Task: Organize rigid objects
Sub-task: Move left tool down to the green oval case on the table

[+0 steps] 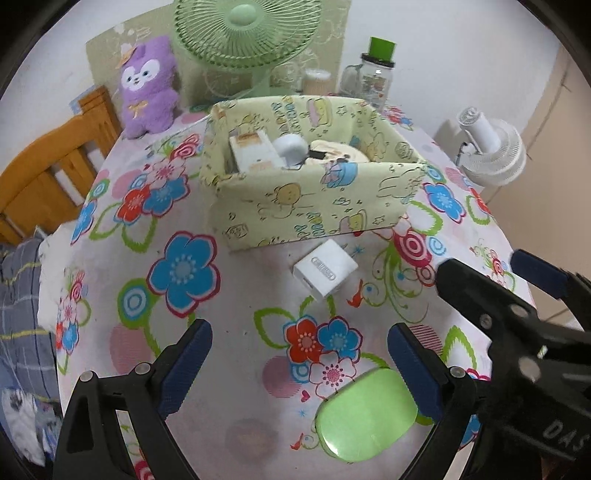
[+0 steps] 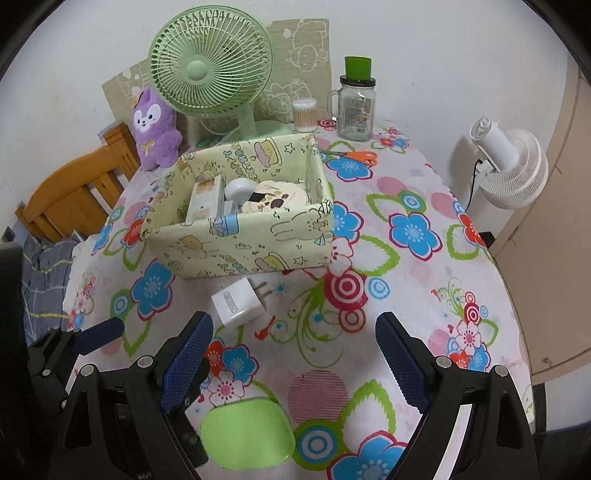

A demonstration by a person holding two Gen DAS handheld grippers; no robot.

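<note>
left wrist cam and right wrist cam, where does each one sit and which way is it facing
Left wrist view: on the left gripper, angled down across the flowered table toward the patterned box; its own open fingers show, with the right gripper at the right edge.
Right wrist view: on the right gripper, same downward angle from slightly further right; its open fingers show, with the left gripper at lower left.
Shared: box, white charger, green flat object, green fan.

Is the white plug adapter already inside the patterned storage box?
No, the white plug adapter lies on the flowered tablecloth just in front of the patterned storage box, outside its walls.
</note>
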